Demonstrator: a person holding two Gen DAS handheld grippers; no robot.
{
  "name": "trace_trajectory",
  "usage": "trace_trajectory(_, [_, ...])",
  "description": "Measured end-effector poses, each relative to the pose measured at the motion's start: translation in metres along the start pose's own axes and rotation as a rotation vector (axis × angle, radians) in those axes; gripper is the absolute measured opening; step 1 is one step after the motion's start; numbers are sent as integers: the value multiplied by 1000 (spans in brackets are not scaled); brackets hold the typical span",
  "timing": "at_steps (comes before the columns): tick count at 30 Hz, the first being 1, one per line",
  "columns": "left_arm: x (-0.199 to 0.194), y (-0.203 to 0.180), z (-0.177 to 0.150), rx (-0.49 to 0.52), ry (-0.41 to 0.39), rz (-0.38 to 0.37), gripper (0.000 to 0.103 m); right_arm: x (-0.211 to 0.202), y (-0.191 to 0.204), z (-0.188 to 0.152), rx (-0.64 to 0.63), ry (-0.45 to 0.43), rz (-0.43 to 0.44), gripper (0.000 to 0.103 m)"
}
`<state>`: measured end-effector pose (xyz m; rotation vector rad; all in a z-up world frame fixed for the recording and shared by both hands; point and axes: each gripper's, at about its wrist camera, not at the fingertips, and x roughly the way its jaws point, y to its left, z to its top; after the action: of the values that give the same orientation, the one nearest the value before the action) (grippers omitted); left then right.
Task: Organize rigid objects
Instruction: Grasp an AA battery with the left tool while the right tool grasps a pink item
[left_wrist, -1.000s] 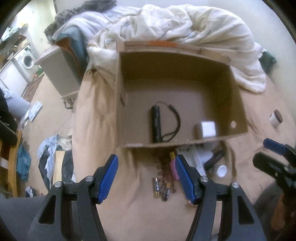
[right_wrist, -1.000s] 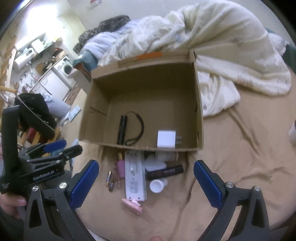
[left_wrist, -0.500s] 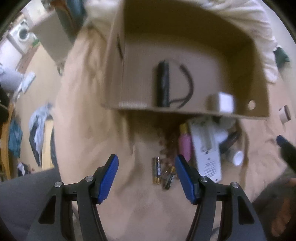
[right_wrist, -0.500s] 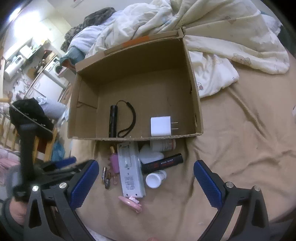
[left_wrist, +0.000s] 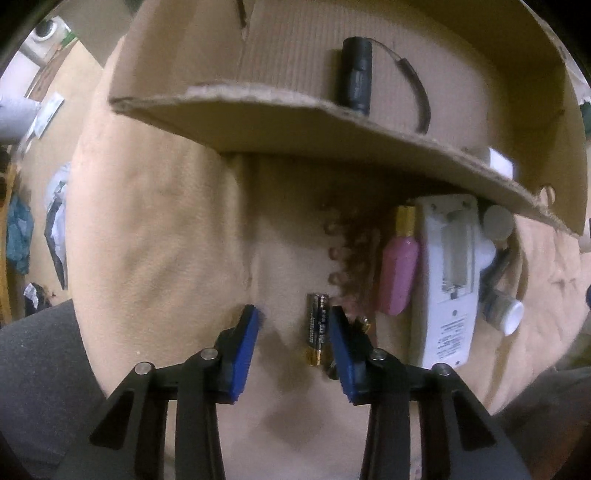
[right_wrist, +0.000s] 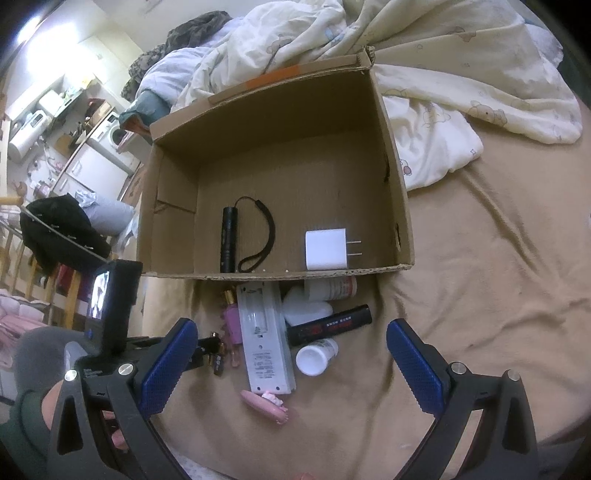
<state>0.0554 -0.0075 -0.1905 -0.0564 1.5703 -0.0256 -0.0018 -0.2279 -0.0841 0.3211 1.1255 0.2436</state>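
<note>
The left gripper points straight down at the tan blanket, jaws narrowed and just now closing around an AA battery that lies lengthwise between the blue pads. The right-hand pad touches or nearly touches the battery; the other stands clear of it, so no grip yet (pads press into the soft cover, hence the low approach). A second battery peeks out at 3 o'clock of the first, mostly hidden behind the pad.

The cardboard box sits at 12 o'clock of the loose pile, open side up, evidently the collecting bin: a black flashlight with wrist strap and a white plug adapter already lie inside. Still outside, against its near wall: a pink bottle, a white remote control lying battery bay up, a black tube, white jars.

The right gripper hovers wide and empty above the pile, probably held back to leave the left room.
</note>
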Motion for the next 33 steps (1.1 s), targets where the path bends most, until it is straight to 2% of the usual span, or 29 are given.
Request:
trace_trajectory(4, [5,-5,-2,20,18,15,18,3,1,0,-4,18,-3,103])
trace_trajectory(5, [4,-5,-1,15,11,12,9,6,2,-1,-9,29,-10,103])
trace_trajectory(7, [2,-1,-1,-2,4,0,9,12,4,-4,-21,58,-20,103])
trace_trajectory(10, [-6,-1,-2,17,-34,22,9,23,4,-10,-8,125,25,103])
trace_trajectory(15, [-22,5,-1,-7,-91,38,9,50,-6,-27,102,285,131,103])
trace_trajectory(17, [-28,10,-1,-19,-103,30,9,61,-8,-37,120,337,120,103])
trace_trajectory(20, [-35,10,-2,-16,-123,37,9,75,3,-44,36,392,54,74])
trace_trajectory(28, [-47,4,-1,-3,-139,25,9,101,26,-54,-1,450,100,74])
trace_trajectory(31, [-46,10,1,-11,-139,22,9,114,39,-60,-57,469,39,73])
trace_trajectory(33, [-44,13,1,-13,-136,20,9,116,45,-62,-84,460,8,66])
